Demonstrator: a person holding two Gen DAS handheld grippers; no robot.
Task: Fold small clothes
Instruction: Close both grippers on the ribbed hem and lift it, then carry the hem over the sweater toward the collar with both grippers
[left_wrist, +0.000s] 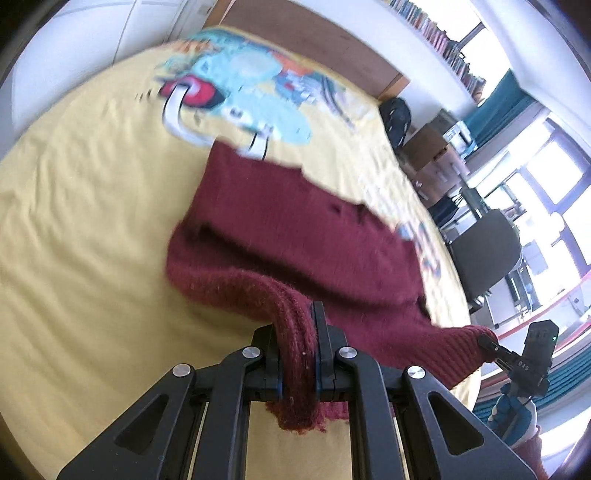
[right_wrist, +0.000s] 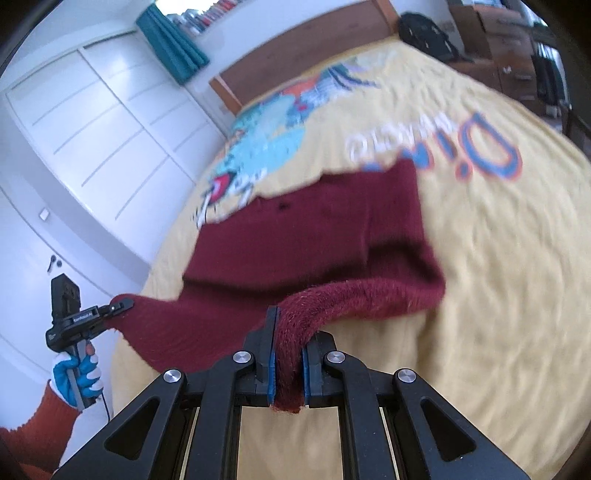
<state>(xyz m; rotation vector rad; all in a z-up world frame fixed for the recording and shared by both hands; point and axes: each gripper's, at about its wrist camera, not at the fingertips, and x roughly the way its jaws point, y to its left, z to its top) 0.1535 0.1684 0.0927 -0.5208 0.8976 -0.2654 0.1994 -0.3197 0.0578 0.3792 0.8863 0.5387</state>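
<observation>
A dark red knitted garment (left_wrist: 288, 236) lies partly on a yellow bedspread (left_wrist: 74, 221) with a cartoon print, its near edge lifted. My left gripper (left_wrist: 297, 354) is shut on one ribbed corner of it. My right gripper (right_wrist: 288, 354) is shut on the other ribbed corner of the garment (right_wrist: 306, 236). Each gripper shows in the other's view: the right gripper (left_wrist: 487, 343) at the lower right, the left gripper (right_wrist: 123, 306) at the left, both pinching the lifted hem. The far end of the garment rests on the bedspread (right_wrist: 498, 258).
A wooden headboard (left_wrist: 314, 40) stands at the far end of the bed. White wardrobe doors (right_wrist: 92, 129) line one side. A dark bag (left_wrist: 397, 118), cardboard boxes (left_wrist: 432, 155) and a black chair (left_wrist: 484, 254) stand on the other side by the windows.
</observation>
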